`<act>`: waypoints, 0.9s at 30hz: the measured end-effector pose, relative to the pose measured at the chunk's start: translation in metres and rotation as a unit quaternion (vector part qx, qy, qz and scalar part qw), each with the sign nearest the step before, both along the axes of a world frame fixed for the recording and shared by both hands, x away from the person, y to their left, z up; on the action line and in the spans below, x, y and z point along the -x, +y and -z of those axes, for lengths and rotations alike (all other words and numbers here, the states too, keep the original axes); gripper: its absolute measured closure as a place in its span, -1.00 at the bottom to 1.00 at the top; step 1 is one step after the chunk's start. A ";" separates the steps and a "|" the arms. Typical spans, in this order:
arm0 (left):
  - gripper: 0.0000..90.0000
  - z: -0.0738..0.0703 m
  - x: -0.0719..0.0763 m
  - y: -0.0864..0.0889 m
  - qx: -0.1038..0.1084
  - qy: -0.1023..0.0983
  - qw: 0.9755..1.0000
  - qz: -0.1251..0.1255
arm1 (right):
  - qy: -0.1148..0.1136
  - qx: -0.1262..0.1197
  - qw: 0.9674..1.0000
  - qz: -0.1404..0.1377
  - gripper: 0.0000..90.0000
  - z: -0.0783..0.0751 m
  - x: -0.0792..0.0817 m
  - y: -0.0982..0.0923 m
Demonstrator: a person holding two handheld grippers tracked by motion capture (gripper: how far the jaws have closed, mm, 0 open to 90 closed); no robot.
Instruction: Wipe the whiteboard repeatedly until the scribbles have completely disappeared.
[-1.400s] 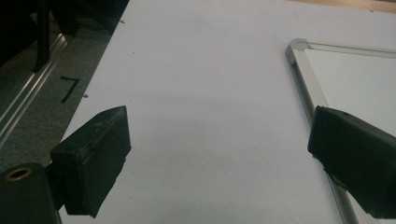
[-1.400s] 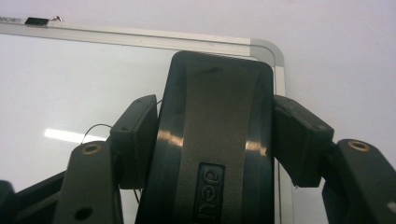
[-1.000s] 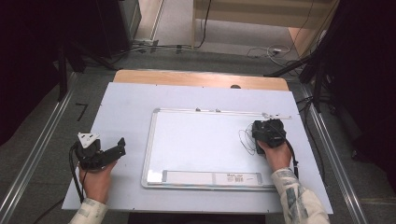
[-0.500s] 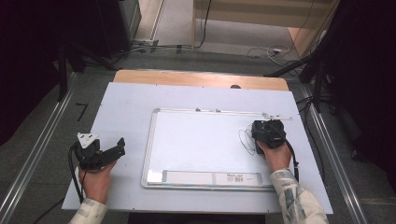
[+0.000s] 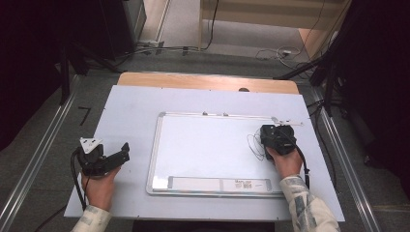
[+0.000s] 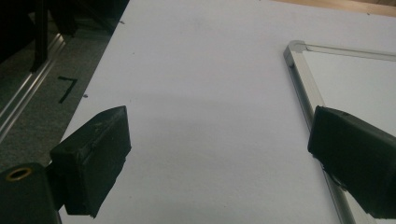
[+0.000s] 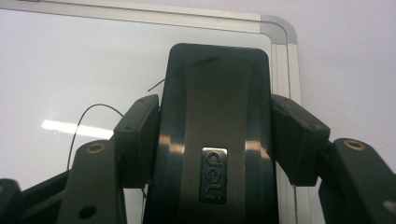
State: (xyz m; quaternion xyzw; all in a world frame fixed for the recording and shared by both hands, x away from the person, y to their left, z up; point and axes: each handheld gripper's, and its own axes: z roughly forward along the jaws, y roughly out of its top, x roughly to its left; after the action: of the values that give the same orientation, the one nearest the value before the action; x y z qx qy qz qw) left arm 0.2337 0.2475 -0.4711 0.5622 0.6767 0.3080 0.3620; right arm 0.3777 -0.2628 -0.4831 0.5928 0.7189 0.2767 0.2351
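A white whiteboard (image 5: 208, 145) with a silver frame lies flat on the pale table. My right gripper (image 5: 274, 137) hovers over the board's right side, shut on a black board eraser (image 7: 215, 116) with a small "deli" badge. The eraser sits pad-down near the board's top right corner (image 7: 280, 32). Thin black pen scribbles (image 5: 255, 144) lie just left of the eraser, and one curved line (image 7: 84, 119) runs beside my left jaw. My left gripper (image 5: 123, 153) rests on the table left of the board, open, with bare tabletop between its jaws (image 6: 219, 154); the board's corner (image 6: 294, 49) is beyond them.
The table's pale sheet (image 5: 130, 111) ends at a wooden strip (image 5: 208, 81) at the far edge. Metal rails (image 5: 43, 154) run along both sides, and cables cross the floor (image 5: 270, 53) behind. A printed label strip (image 5: 220, 183) runs along the board's near edge.
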 end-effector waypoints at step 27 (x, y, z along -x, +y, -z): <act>-0.86 0.000 -0.002 -0.002 -0.001 0.000 1.000 0.002 | 0.002 0.009 0.999 -0.045 -0.18 0.000 0.008 0.023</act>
State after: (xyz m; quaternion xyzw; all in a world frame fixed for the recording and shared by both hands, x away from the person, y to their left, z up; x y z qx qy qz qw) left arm 0.2358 0.2457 -0.4716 0.5643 0.6752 0.3077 0.3618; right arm 0.3692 -0.2402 -0.4829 0.5582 0.7478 0.2791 0.2265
